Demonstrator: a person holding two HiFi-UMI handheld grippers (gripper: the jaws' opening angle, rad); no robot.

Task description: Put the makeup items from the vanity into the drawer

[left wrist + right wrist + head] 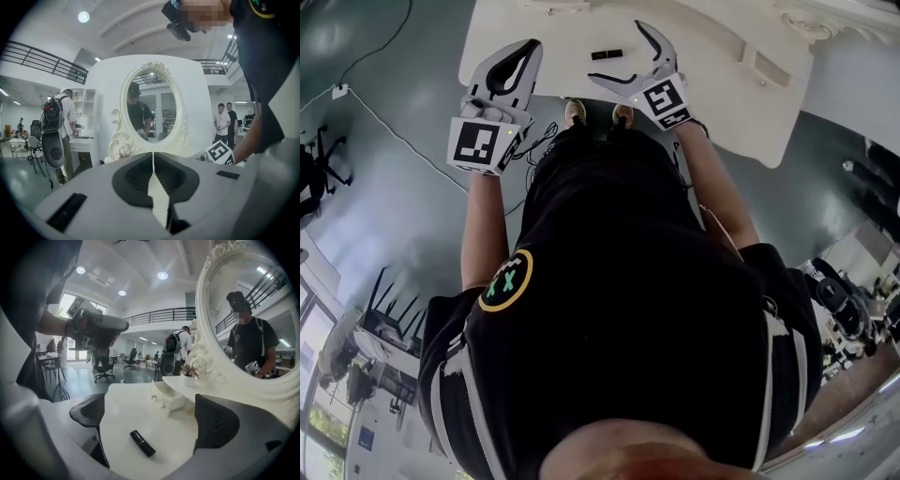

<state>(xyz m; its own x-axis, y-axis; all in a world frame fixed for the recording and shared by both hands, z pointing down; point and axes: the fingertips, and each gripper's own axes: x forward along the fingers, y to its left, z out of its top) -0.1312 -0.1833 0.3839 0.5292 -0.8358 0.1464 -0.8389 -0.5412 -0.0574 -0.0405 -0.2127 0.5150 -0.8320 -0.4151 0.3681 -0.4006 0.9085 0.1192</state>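
A black lipstick (607, 54) lies on the white vanity top (553, 28). My right gripper (617, 53) is open, and the lipstick sits between its spread jaws without touching them. In the right gripper view the lipstick (142, 443) lies low on the tabletop, between the two black pads (215, 420). Beyond it a small white drawer (168, 399) stands open under the mirror shelf. My left gripper (531, 45) hovers over the vanity's left front corner, shut and empty. Its jaws (153, 157) meet edge to edge in front of the oval mirror (152, 105).
The ornate mirror frame (206, 333) rises at the right of the right gripper view, above a small flower ornament (190, 369). A dark floor surrounds the vanity, with cables (394, 141) on it. People (63, 117) and office chairs (101, 366) stand farther off.
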